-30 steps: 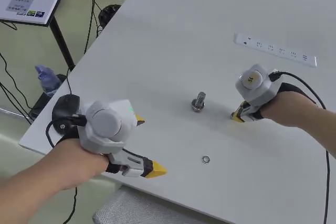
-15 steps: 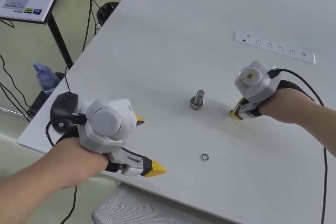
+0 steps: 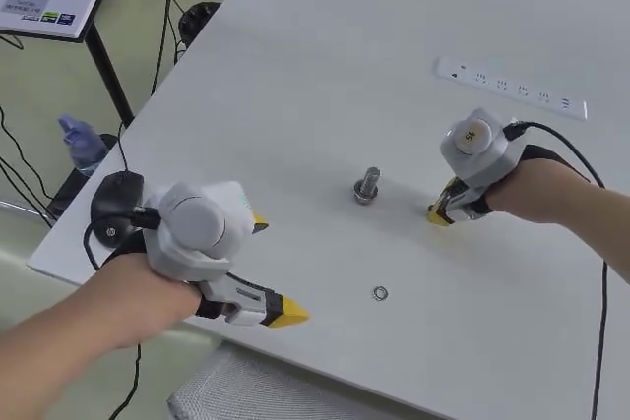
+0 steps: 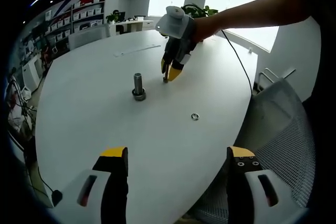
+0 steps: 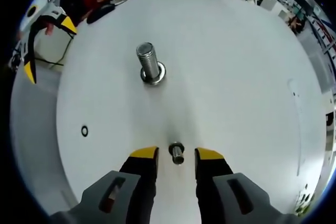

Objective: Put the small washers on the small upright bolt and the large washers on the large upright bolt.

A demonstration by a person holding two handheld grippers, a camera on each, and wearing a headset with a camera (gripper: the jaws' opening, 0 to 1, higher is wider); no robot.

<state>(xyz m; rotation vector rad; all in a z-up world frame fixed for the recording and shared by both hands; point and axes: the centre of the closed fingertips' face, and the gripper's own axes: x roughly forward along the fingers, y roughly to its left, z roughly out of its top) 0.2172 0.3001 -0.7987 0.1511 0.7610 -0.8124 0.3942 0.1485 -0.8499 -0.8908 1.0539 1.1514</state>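
Now small bolt [image 5: 177, 153] between spread right tongs [image 5: 176, 151] — left tongs [image 4: 177, 153] spread too — well away.

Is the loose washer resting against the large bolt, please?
No, the loose washer lies on the table, well apart from the large bolt.

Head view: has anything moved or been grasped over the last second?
Nothing visibly changed; the camera alone drifted. The right claw stays open around the small bolt, the left claw open and empty, the large bolt and loose washer where they were.
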